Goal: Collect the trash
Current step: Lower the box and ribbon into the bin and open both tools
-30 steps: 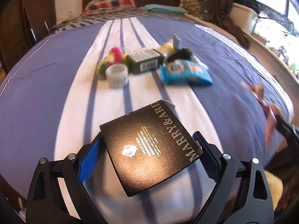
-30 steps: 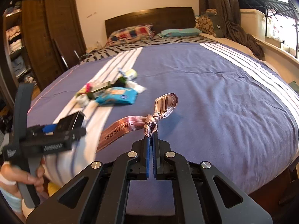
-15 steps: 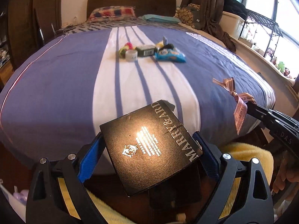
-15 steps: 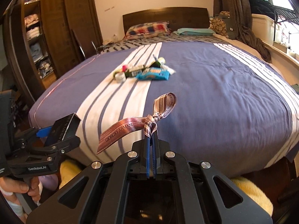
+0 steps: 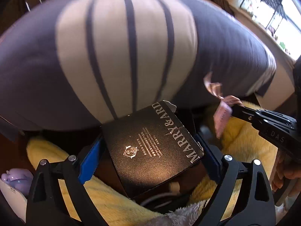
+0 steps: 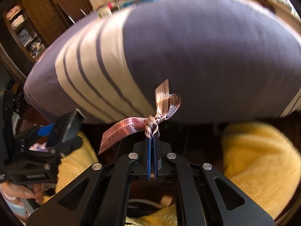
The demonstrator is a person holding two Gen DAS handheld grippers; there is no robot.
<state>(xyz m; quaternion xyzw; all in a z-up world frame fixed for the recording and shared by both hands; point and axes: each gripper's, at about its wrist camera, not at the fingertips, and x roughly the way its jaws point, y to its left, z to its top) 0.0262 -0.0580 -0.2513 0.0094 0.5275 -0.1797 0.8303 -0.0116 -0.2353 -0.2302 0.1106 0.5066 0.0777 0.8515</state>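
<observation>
Bedspread (image 5: 122, 43) striped, yellow rug (image 6: 263, 154) below | left fingers (image 5: 150, 158) clamp box (image 5: 152, 148) | right fingers (image 6: 152, 137) pinch ribbon (image 6: 131, 128)

Striped purple-and-white bed (image 5: 116, 43) bears blurred, perhaps packaged, clutter (image 6: 131, 1) far off.

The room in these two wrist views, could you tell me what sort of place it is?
Most likely a bedroom: a large bed under a purple bedspread with white stripes fills both views, a wooden wardrobe with folded clothes stands beside it, and a yellow fluffy rug lies at its foot.
</observation>
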